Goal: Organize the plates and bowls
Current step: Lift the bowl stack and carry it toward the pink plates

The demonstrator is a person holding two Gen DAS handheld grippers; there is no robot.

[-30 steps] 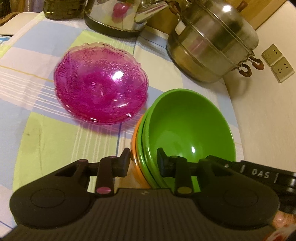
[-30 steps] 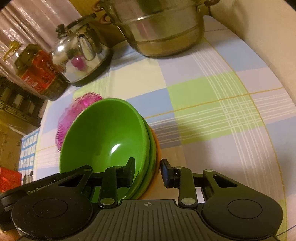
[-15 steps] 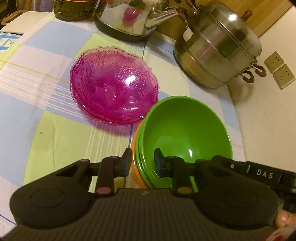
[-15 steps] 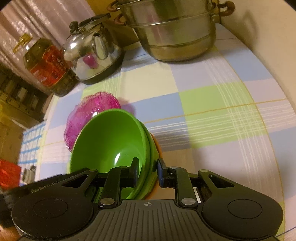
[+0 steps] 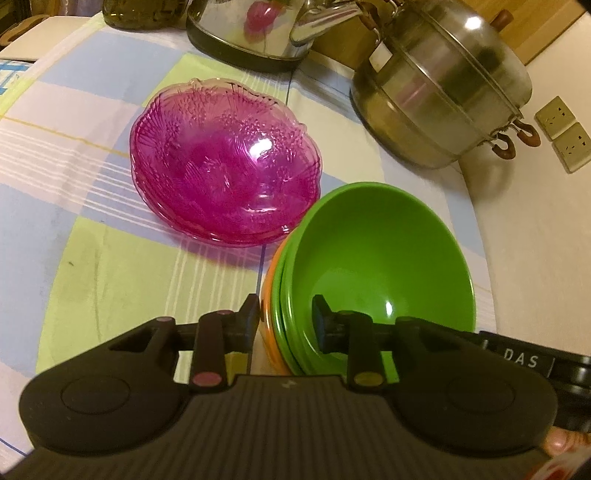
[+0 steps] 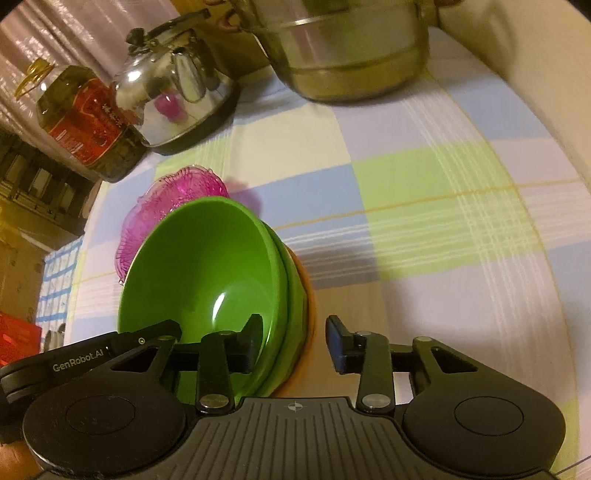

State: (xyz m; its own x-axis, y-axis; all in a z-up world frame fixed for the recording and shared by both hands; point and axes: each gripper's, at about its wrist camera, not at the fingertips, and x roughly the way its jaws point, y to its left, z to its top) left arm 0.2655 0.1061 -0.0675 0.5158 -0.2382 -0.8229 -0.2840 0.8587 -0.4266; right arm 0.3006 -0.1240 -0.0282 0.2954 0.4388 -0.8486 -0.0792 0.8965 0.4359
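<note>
The green bowls (image 5: 373, 266) sit stacked near the pink dishes (image 5: 225, 166). Both the left gripper (image 5: 284, 325) and right gripper (image 6: 293, 341) straddle the stack's rim, jaws opening. Only the right view shows the oil bottle (image 6: 81, 122).

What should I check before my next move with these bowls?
1. Bowls nested, green on green on orange: ok.
2. Right gripper free of the bowls: jaws opening, rim between them, outer finger off it: ok.
3. Left gripper free: jaws opening, rim between them, contact unclear: cannot tell.
4. Gap between bowls and plates: their edges overlap in view: cannot tell.
5. Pot and kettle well away from the bowls: ok.
</note>
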